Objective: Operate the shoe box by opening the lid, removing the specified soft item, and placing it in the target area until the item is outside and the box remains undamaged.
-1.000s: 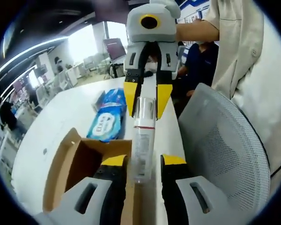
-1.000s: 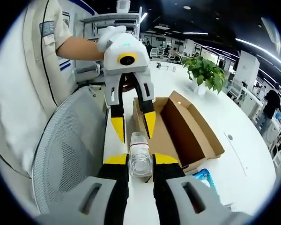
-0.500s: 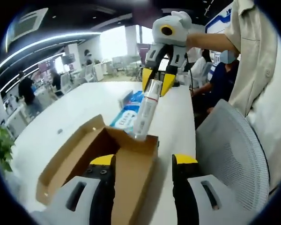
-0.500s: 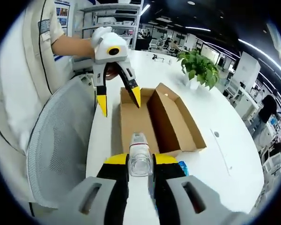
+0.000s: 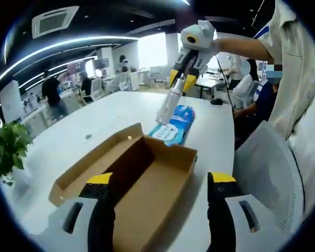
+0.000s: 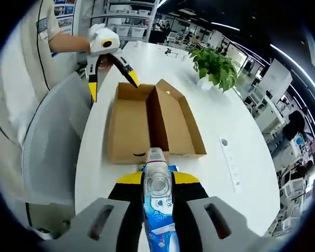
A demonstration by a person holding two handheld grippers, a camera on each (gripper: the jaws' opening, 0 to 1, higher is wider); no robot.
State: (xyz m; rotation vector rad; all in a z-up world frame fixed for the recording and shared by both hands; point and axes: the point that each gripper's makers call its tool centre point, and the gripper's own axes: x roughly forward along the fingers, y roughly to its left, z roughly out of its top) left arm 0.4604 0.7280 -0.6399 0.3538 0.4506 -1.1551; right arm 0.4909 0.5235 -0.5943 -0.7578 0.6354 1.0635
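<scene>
My right gripper clamps a clear bottle above the blue wipes pack, at 6 o'clock from the open shoe box. My left gripper gapes wide, holding nothing. Label unreadable.

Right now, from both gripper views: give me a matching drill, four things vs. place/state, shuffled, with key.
Things:
1. clear bottle
2. shoe box
3. blue wipes pack
4. potted plant

Place or state:
A. flat on the white table, past the box's far end from the left gripper
B. open, lid folded out to one side, inside bare
C. clamped in the right gripper, held in the air
D. standing on the table beyond the box

Pairs: 1-C, 2-B, 3-A, 4-D
</scene>
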